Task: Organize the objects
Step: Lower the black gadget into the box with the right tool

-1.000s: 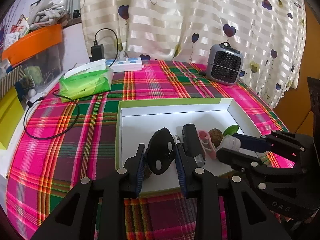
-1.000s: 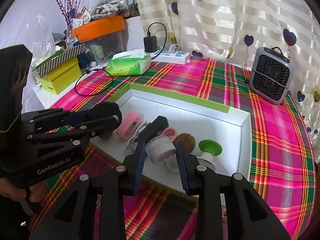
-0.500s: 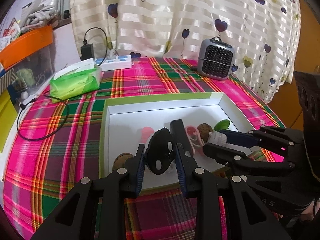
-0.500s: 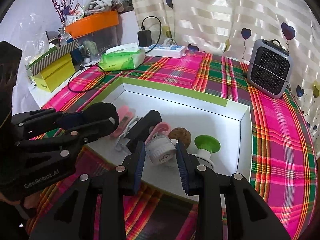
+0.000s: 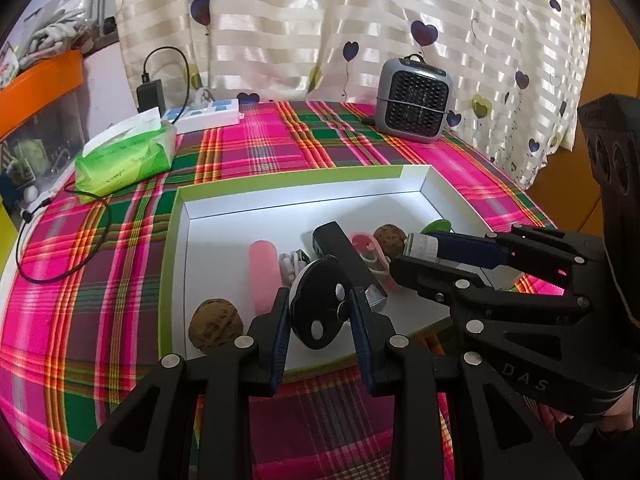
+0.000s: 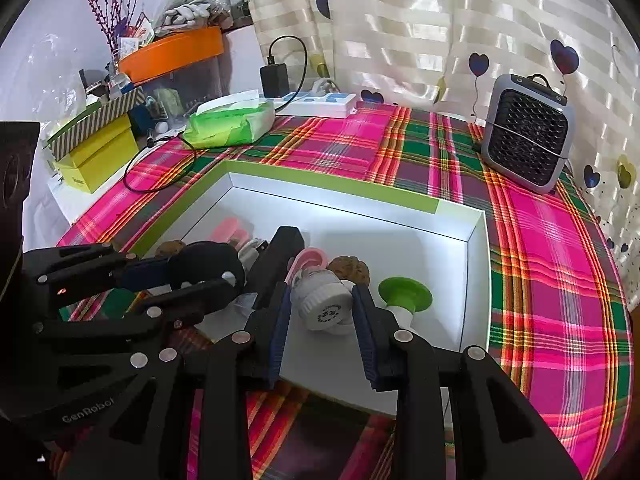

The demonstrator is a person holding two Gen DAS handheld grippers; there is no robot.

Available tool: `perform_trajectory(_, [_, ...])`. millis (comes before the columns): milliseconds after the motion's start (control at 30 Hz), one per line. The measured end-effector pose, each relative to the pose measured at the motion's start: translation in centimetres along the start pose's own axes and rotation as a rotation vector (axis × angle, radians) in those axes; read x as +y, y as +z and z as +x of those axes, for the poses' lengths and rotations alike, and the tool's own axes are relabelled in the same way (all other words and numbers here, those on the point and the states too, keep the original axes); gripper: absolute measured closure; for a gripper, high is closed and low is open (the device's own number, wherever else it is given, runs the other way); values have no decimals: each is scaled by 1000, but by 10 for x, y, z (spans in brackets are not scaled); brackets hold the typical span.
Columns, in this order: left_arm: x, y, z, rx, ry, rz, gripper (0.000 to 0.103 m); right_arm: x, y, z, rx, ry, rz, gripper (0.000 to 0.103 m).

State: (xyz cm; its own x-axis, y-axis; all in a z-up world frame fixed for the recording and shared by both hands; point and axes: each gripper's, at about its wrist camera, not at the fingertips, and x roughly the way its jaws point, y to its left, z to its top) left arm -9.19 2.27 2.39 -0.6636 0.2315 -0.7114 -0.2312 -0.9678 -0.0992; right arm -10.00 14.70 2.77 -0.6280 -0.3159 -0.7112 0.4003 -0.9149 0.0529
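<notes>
Both cameras now frame more of the white tray [image 5: 304, 204]; neither grip changed. Left gripper [image 5: 320, 314] clamps the black disc [image 5: 318, 308] between its pads, right gripper [image 6: 322, 306] clamps the white cap [image 6: 324, 304], both held over the tray's near edge, likely for placing inside.

A shallow white cardboard tray with a green rim [image 5: 182, 208] lies on the bench under a pink-and-green plaid cloth [image 5: 60, 280]. In the left wrist view, a brown walnut [image 5: 216, 326] sits in the tray's near left corner, a pink cylinder [image 5: 262, 272] just right of it, then a black rectangular bar [image 5: 340, 248], with a second walnut [image 5: 390, 240] farther right. Far behind the tray, a green tissue pack [image 5: 124, 156] lies at the left, a white power strip [image 5: 208, 114] behind it, and a small grey fan heater [image 5: 414, 106] stands at the far right. In the right wrist view, a green-topped white suction cup [image 6: 404, 294] lies in the tray's near right part.
</notes>
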Motion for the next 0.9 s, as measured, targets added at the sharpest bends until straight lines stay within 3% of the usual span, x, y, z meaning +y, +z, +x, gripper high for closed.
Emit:
perform_trajectory(633, [4, 7, 15, 10, 27, -7, 77, -1, 2, 4, 2, -9, -20, 70])
perform_trajectory(900, [4, 4, 10, 10, 0, -10, 77, 3, 0, -3, 0, 1, -36, 70])
